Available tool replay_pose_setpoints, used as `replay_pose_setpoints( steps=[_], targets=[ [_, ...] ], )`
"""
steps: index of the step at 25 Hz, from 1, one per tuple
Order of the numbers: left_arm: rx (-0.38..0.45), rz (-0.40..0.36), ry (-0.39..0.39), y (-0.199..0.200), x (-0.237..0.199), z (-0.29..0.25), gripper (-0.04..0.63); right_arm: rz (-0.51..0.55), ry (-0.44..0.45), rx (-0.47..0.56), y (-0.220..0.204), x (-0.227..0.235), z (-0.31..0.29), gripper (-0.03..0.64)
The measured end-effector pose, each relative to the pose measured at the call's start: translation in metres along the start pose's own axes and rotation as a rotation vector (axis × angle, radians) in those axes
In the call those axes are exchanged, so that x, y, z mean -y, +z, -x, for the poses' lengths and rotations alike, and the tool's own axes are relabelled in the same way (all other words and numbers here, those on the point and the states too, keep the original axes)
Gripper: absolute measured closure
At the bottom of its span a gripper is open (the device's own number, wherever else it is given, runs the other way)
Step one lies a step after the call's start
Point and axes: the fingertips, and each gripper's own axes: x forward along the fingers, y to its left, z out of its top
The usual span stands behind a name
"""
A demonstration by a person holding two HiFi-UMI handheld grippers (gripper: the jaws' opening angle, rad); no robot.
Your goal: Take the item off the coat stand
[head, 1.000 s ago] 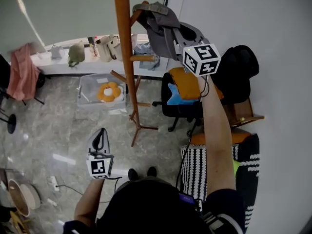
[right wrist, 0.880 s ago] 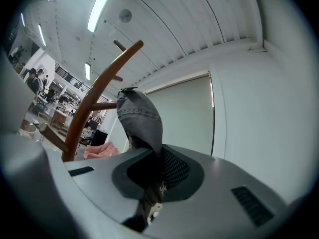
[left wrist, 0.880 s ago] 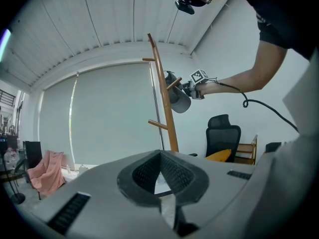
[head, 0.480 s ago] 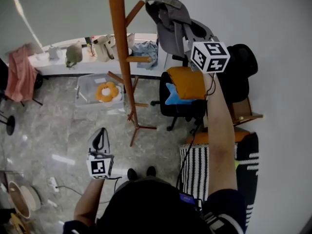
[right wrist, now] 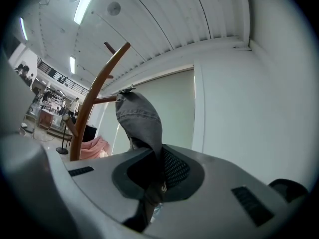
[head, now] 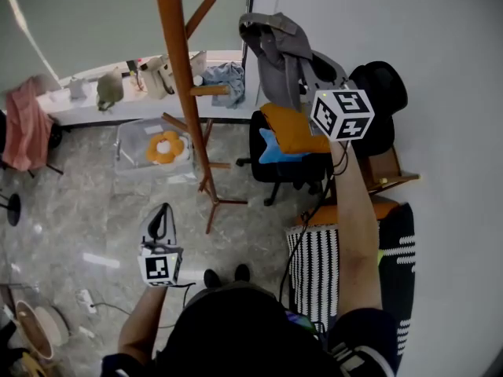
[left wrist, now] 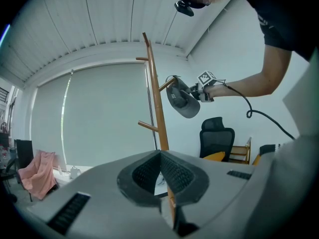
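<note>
Right gripper (right wrist: pixel 158 156) pinches the grey cap (head: pixel 275 42) by its edge, just beside the coat stand's (head: pixel 177 93) upper peg (left gripper (left wrist: pixel 160 158) closed, empty); cap looks light, floppy and grippy, so an edge hold should do.

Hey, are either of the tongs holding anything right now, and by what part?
The right tongs pinch the grey cap by a fabric edge. The left tongs are shut and empty.
</note>
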Motion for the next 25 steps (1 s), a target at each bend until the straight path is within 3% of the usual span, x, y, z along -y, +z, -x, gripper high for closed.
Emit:
replay_pose_setpoints(
  steps=[12, 25],
  targets=[
    [0.022, 0.005, -0.040, 0.010, 0.015, -0.001, 0.571, -0.061, -0.049, -0.036, -0.035, -0.029, 0.083, 0.591],
    [0.055, -0.001, -0.060, 0.025, 0.028, -0.003, 0.571, -0.041, -0.077, -0.071, -0.082, -0.082, 0.135, 0.591]
  ],
)
